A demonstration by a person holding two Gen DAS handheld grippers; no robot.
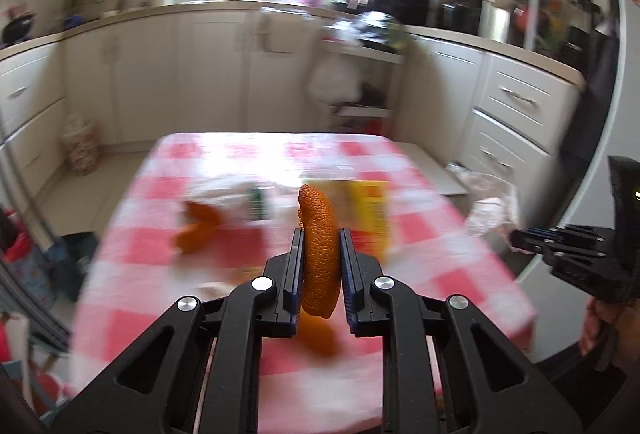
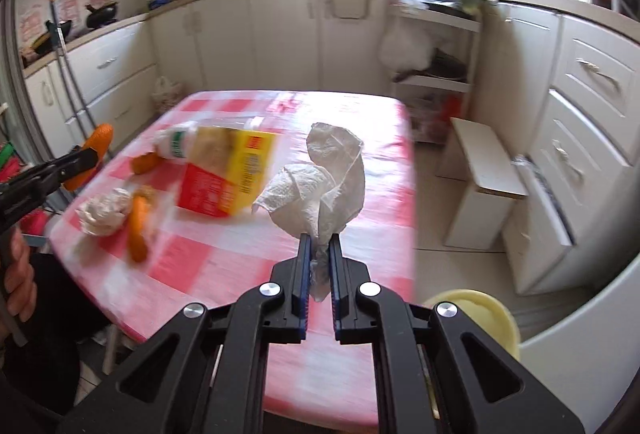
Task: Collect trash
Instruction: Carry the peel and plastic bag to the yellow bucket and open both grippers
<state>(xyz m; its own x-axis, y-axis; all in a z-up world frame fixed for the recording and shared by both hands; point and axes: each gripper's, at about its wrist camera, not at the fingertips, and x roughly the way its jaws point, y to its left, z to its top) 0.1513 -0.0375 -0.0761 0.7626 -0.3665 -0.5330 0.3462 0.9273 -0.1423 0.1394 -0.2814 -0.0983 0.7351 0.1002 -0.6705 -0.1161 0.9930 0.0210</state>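
Note:
My left gripper (image 1: 320,234) is shut on a curved strip of orange peel (image 1: 319,250), held above the red-and-white checked table (image 1: 420,274). The same gripper (image 2: 90,158) and peel (image 2: 98,140) show at the left edge of the right wrist view. My right gripper (image 2: 320,240) is shut on a crumpled white paper towel (image 2: 320,178), lifted over the table (image 2: 224,266). On the cloth lie a yellow and red carton (image 2: 224,174), a small white bottle (image 2: 176,144), a crumpled tissue (image 2: 104,212) and more peel pieces (image 2: 138,230). The right gripper (image 1: 520,240) enters the left wrist view from the right.
A pale yellow round bin (image 2: 480,318) sits below the table's near right corner. A white step stool (image 2: 484,186) stands on the floor to the right. Cabinets (image 2: 592,122) and a cluttered shelf unit (image 2: 436,34) ring the room. A hand (image 2: 16,274) holds the left tool.

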